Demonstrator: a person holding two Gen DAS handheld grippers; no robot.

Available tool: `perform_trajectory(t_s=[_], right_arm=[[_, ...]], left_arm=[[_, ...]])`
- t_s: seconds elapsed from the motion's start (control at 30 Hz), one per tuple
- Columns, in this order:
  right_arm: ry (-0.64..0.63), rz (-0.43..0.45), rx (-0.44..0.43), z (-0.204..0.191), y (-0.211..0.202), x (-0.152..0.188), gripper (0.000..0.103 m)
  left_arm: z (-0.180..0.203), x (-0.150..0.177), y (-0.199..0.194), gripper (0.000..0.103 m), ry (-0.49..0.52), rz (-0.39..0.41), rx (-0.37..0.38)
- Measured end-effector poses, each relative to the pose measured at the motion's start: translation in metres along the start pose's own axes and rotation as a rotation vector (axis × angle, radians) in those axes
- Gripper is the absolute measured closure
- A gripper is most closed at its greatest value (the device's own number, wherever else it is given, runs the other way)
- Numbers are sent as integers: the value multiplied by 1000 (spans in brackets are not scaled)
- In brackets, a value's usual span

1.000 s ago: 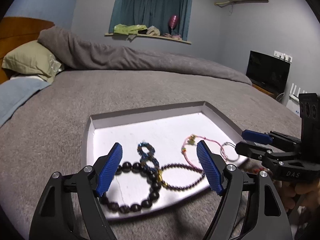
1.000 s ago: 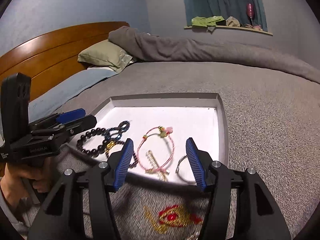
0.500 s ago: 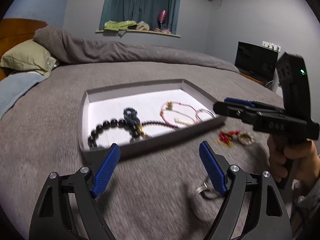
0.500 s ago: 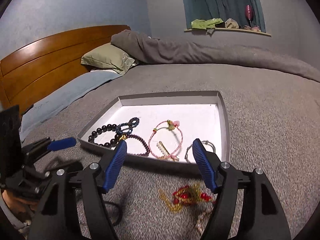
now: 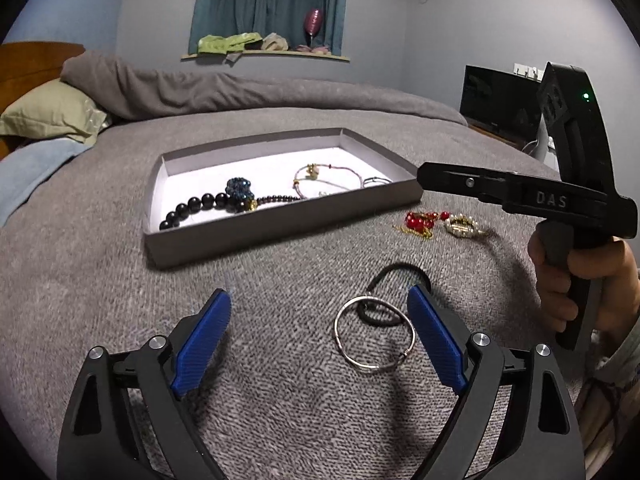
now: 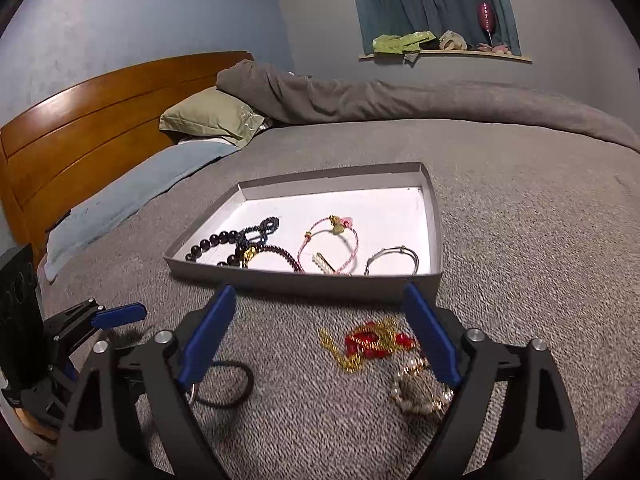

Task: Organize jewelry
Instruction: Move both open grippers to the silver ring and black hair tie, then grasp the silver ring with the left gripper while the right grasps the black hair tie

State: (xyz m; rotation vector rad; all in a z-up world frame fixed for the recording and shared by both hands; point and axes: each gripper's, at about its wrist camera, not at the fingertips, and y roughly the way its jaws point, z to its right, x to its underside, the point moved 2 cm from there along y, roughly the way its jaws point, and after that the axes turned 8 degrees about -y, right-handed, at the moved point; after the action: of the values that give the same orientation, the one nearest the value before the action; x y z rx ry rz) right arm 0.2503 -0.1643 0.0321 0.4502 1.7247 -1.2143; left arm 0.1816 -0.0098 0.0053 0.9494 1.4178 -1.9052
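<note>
A grey shallow tray [image 5: 280, 220] [image 6: 304, 282] lies on the bed and holds several bracelets: black beads [image 5: 192, 206], a blue bead piece [image 5: 239, 188], a pink cord bracelet [image 6: 334, 246] and a silver bangle [image 6: 394, 258]. On the blanket lie a silver bangle [image 5: 374, 336] over a black hair tie [image 5: 394, 272], a red-and-gold chain [image 6: 366, 344] [image 5: 420, 222] and a pearl-gold bracelet [image 6: 418, 394] [image 5: 462, 226]. My left gripper [image 5: 320, 320] is open and empty, with the silver bangle just inside its right finger. My right gripper [image 6: 320, 316] is open and empty above the red chain.
The grey blanket [image 5: 80, 280] covers the whole bed. A green pillow [image 6: 212, 116] and a wooden headboard [image 6: 80, 120] are at the far left. A TV [image 5: 496, 100] stands beside the bed on the right.
Both grippers have pulled back from the tray toward the near edge of the bed. The loose jewelry on the blanket has come into view between their fingers.
</note>
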Motion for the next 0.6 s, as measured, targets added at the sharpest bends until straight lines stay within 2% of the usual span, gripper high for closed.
perform_trajectory(t_s=[0.1,0.47,0.57,0.6], right_arm=[[-4,-7,12,1,-2,4,12],[15,-7,16,8,-3,5,12],[7,-12,13,7,-3,6,12],[3,-14,10,7,-3,6,12]], left_arm=[[6,2,0,13,30,-1,-5],[20,7,12,13,105,-73,10],[25,11,17,16,129,-103,4],[25,11,18,24,132,-112,1]])
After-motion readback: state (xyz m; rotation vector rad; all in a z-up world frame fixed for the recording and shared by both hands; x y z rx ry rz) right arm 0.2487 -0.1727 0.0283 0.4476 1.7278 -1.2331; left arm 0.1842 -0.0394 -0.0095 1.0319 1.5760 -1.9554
